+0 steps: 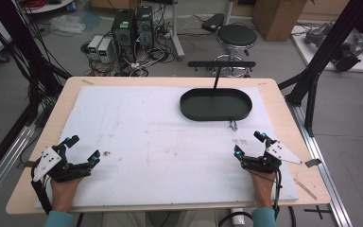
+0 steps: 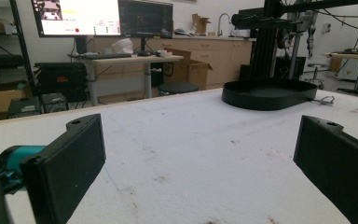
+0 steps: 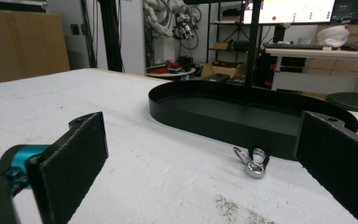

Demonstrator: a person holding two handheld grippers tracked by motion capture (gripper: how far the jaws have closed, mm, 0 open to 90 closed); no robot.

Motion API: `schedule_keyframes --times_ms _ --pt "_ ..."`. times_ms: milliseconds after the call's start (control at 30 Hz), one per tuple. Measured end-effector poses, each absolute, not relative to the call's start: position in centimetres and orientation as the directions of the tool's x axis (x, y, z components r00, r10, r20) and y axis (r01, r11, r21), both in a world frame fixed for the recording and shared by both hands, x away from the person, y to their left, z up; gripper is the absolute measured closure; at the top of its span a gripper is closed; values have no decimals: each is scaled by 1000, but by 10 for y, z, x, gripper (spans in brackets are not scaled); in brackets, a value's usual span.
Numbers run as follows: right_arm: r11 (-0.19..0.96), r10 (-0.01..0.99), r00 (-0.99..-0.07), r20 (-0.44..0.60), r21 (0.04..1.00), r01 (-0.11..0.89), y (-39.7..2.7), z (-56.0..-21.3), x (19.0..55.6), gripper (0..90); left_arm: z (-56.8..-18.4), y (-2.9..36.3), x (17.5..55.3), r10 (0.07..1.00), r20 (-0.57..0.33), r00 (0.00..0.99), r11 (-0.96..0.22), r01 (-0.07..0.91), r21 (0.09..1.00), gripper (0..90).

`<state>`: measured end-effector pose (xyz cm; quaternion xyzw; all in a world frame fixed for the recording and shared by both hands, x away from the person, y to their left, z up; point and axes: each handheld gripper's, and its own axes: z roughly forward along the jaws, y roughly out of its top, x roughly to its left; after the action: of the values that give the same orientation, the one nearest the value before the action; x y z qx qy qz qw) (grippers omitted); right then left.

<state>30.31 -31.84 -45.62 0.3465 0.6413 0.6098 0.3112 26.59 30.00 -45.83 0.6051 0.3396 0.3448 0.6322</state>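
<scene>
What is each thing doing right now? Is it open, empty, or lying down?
Left tool: open, nothing between its jaws, low over the white mat.
Right tool: open, holding nothing.
Black tray: upright on the mat, empty inside.
Metal clip: lying flat on the mat just outside the tray, untouched.
White mat: flat, faintly stained.

Wide bare white mat (image 1: 146, 132) on the table (image 1: 75, 90) lies open between both hands. Toward the far right, the black tray (image 1: 216, 105) with its upright post (image 1: 215, 80) blocks passage; a small metal clip (image 3: 251, 163) lies just before it.
</scene>
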Motion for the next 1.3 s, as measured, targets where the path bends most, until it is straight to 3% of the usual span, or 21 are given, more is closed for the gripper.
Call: schedule_keyframes --times_ms 567,833,1300 --pt "24 825 -566 10 998 53 -318 -456 303 19 -458 300 265 847 -8 532 27 -29 999 25" --pt "44 817 -577 19 994 95 -317 -453 308 19 -458 300 266 847 -9 532 27 -27 999 25" --pt "152 789 -614 -24 976 157 -323 -415 326 19 -458 300 266 847 -12 532 30 -25 999 25"
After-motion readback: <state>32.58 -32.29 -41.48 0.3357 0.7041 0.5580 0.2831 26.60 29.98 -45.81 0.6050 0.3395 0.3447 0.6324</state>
